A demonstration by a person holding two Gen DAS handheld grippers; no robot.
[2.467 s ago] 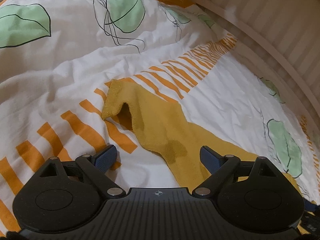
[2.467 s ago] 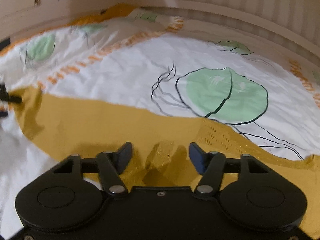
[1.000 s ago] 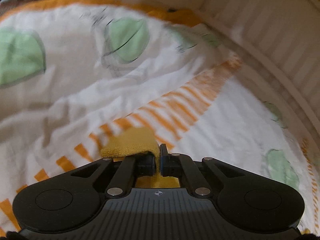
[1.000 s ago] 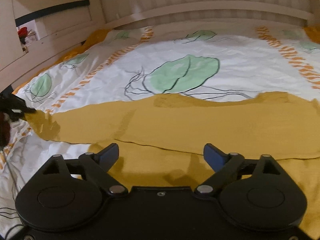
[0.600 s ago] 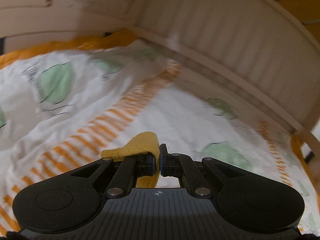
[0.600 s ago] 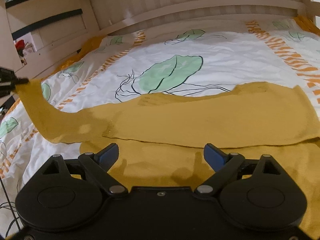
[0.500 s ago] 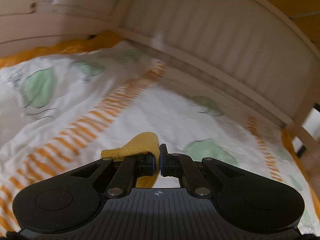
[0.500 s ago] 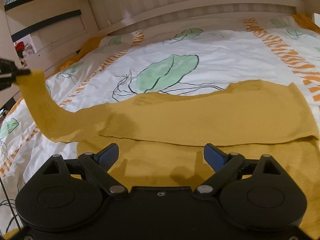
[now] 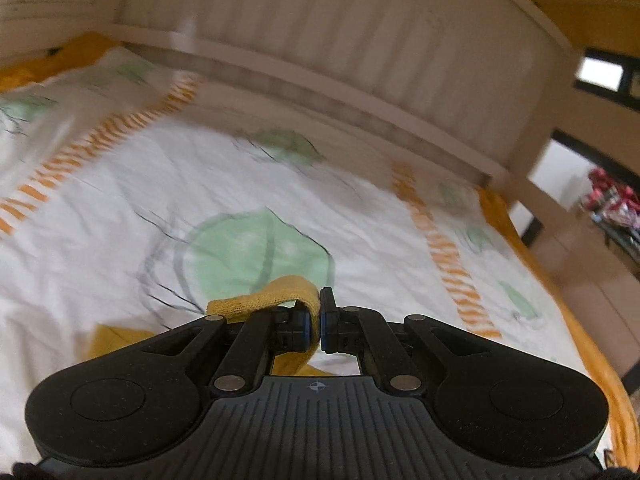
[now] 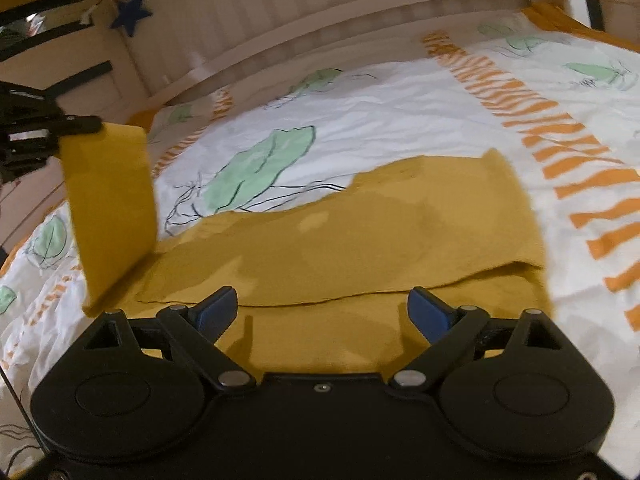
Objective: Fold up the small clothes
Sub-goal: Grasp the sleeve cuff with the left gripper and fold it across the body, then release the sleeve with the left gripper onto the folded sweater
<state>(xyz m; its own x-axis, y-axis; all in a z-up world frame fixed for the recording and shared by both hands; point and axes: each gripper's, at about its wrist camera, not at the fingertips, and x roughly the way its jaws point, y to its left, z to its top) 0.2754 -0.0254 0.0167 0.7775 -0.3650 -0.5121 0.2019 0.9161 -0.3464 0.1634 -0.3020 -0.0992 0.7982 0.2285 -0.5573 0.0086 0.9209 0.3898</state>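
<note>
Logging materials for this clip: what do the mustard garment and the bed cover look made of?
Mustard garment: soft matte knit, probably cotton; ribbed texture shows at the end pinched in the left claw. Bed cover: thin, creased, printed woven fabric, probably cotton.

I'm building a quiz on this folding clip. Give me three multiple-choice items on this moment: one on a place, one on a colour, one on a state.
1. Where does the bulk of the garment lie?
A. on the leaf-print bedspread
B. on a wooden floor
C. in a basket

2. What colour is the garment?
A. navy blue
B. mustard yellow
C. pink

3. How do the grippers stand?
A. both open
B. left gripper shut on the garment's end, right gripper open
C. both shut on the garment

Answers: 1 A, it is spread flat on the bedspread. 2 B, yellow in both views. 3 B, cloth is pinched between the left jaws, and the right jaws stand apart, empty.
</note>
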